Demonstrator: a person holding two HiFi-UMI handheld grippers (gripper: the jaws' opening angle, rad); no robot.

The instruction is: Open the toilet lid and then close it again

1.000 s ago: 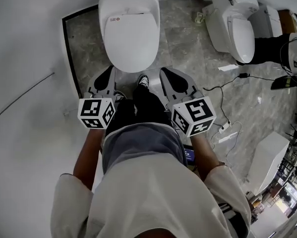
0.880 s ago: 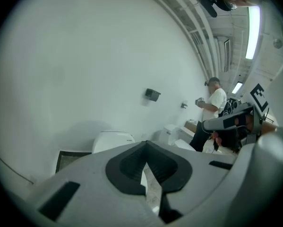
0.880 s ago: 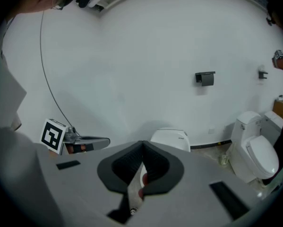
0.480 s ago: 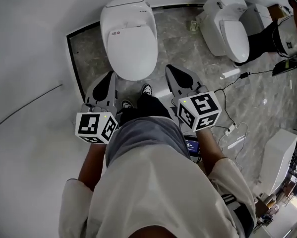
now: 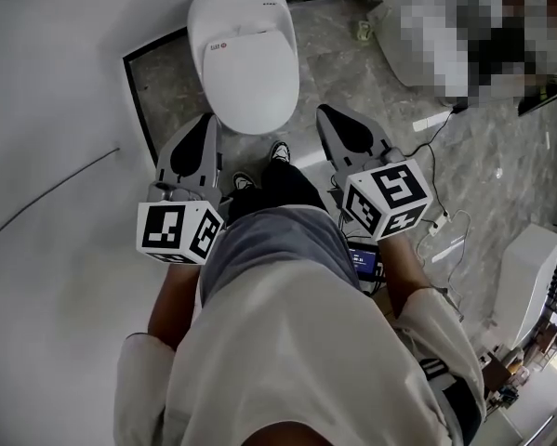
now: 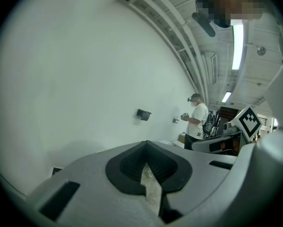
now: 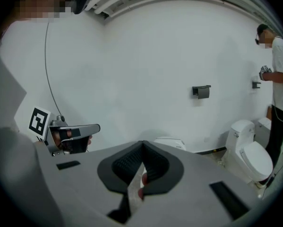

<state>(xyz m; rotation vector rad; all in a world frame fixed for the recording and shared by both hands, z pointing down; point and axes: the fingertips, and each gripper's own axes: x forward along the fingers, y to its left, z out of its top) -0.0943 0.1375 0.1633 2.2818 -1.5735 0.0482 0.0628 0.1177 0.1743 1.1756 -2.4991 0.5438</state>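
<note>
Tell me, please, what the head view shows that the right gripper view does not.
Only the head view: the toilet's shut lid from above, the person's shoes, the cables on the floor, and the right gripper from outside.
Only the right gripper view: a holder on the wall, a second person at the right edge, and the right gripper's jaws, closed.
Both: the toilet ahead and the left gripper.

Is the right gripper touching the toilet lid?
Apart. In the head view, a strip of marble floor shows between the right gripper and the closed toilet lid.
</note>
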